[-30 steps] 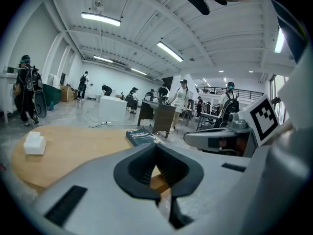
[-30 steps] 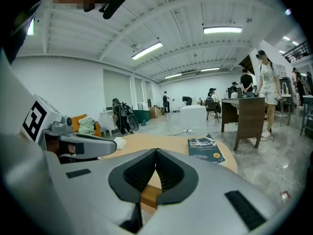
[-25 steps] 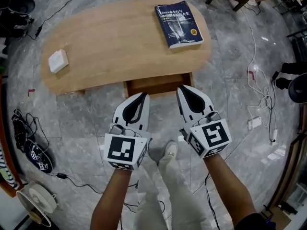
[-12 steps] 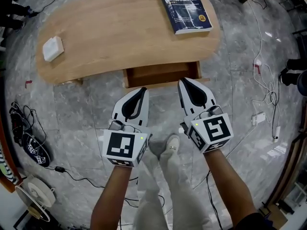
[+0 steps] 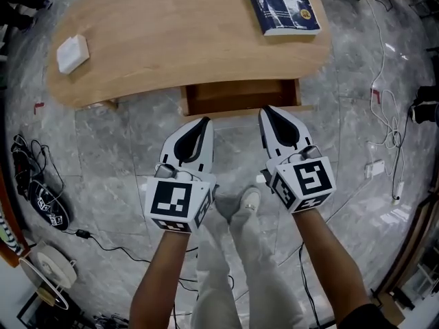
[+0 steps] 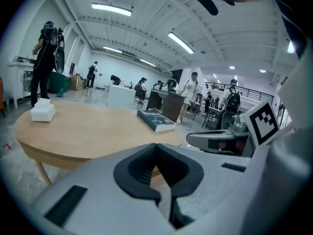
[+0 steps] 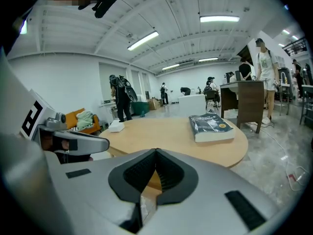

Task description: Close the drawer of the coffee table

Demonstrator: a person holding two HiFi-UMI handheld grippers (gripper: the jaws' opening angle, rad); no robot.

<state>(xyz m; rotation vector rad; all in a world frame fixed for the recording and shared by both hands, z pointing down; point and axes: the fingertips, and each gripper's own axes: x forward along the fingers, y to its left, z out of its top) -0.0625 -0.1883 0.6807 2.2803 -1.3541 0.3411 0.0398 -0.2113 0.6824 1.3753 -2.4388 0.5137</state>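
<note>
The oval wooden coffee table fills the top of the head view. Its drawer stands pulled out toward me, and its inside looks empty. My left gripper is shut on nothing and points at the floor just below the drawer's left end. The right gripper, also shut and empty, has its tip at the drawer's front edge. In the left gripper view the jaws are pressed together before the table. In the right gripper view the jaws are likewise together before the table.
A blue book lies on the table's right end and a white box on its left end. Cables and dark shoes lie on the floor at left, a power strip with cords at right. My own legs stand below the grippers. People stand at desks beyond the table.
The table and drawer have slid up and to the right in the head view, and more of the drawer shows. Both grippers stay shut, the right tip now at the drawer's front.
</note>
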